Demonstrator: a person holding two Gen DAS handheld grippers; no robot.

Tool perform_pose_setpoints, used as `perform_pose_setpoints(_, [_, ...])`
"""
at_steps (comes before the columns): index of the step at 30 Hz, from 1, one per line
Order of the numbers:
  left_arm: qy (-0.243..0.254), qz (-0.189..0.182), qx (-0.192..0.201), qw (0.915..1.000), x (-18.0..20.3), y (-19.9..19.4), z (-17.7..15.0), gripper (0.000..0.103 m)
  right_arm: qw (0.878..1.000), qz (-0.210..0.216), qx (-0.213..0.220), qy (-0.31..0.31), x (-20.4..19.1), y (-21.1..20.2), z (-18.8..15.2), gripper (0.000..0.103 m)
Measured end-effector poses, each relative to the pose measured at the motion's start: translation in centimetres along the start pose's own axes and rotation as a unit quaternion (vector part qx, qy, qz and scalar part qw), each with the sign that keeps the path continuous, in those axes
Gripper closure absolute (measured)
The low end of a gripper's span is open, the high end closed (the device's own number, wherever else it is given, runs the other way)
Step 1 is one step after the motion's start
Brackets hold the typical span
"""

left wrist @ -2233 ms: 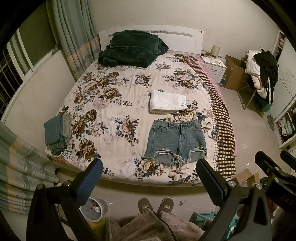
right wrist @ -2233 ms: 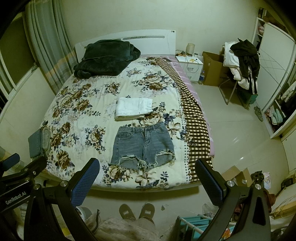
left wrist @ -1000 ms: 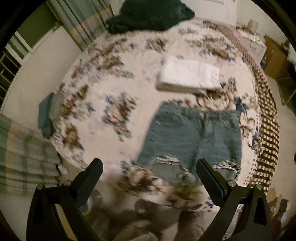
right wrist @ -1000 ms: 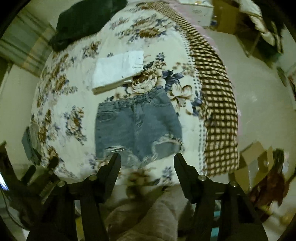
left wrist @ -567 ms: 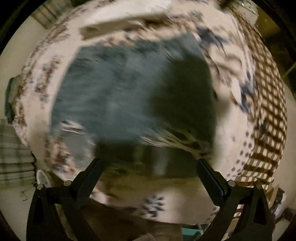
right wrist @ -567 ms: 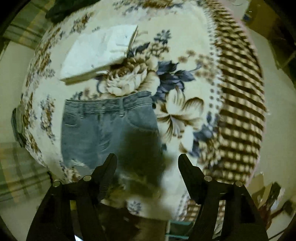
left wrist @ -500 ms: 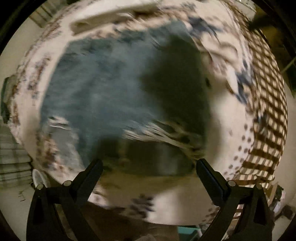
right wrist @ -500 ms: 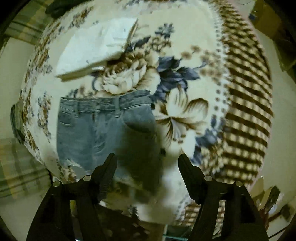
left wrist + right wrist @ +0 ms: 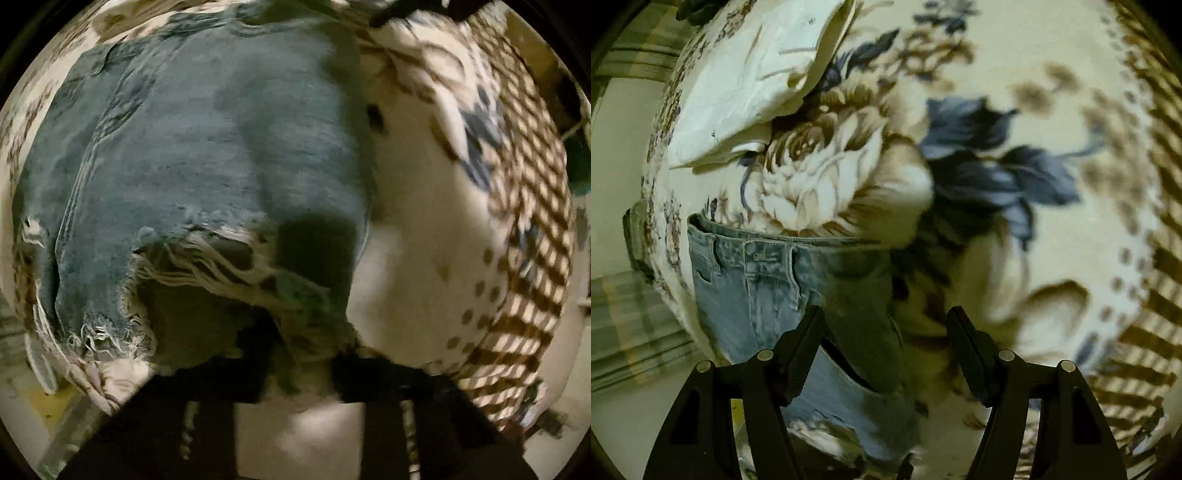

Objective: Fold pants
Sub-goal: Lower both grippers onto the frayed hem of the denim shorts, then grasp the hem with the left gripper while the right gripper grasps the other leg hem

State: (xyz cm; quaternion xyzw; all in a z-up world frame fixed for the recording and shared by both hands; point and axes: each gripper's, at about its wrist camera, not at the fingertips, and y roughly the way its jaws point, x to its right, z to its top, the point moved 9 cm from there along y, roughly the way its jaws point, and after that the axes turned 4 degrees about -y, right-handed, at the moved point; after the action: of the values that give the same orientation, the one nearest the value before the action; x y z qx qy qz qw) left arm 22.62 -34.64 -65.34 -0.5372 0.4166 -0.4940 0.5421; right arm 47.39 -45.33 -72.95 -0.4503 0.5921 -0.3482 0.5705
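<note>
Blue denim shorts [image 9: 207, 155] with frayed hems lie flat on the floral bedspread [image 9: 417, 229]. My left gripper [image 9: 299, 365] is low over the right leg's frayed hem, its fingers narrowed around the hem's corner; blur and shadow hide whether they pinch the cloth. In the right wrist view the shorts [image 9: 757, 295] show their waistband and right side. My right gripper [image 9: 886, 339] is open, its fingers straddling the shorts' right waist edge just above the cloth.
A folded white garment [image 9: 750, 77] lies on the bed just beyond the waistband. A brown checked border [image 9: 532, 229] runs along the bed's right side. A striped curtain [image 9: 631, 325] hangs at the left.
Both grippers have dropped from above the bed's foot close down onto the shorts. The left gripper's fingers have narrowed at the hem; the right has moved to the waist edge.
</note>
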Motion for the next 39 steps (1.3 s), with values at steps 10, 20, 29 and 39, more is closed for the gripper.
perform_pose_setpoints(10, [-0.056, -0.084, 0.044, 0.9939, -6.3, -8.6, 2.0, 0.099, 0.999, -0.026, 0.027, -0.034, -4.4, -2.1, -0.1, 0.087])
perform_pose_setpoints(20, [-0.174, -0.098, 0.129, 0.9713, -18.2, -13.9, 3.0, 0.099, 0.993, -0.036, 0.06, -0.098, -16.9, -7.6, -0.3, 0.088])
perform_pose_setpoints(29, [-0.282, -0.075, 0.156, 0.9437, -30.7, -12.8, 4.4, 0.099, 0.979, -0.069, 0.048, -0.183, -31.7, -2.0, 2.5, 0.089])
perform_pose_setpoints(39, [-0.338, -0.075, 0.128, 0.9293, -36.6, -8.2, 4.1, 0.099, 0.962, -0.128, 0.009, -0.24, -38.1, 7.3, 4.7, 0.089])
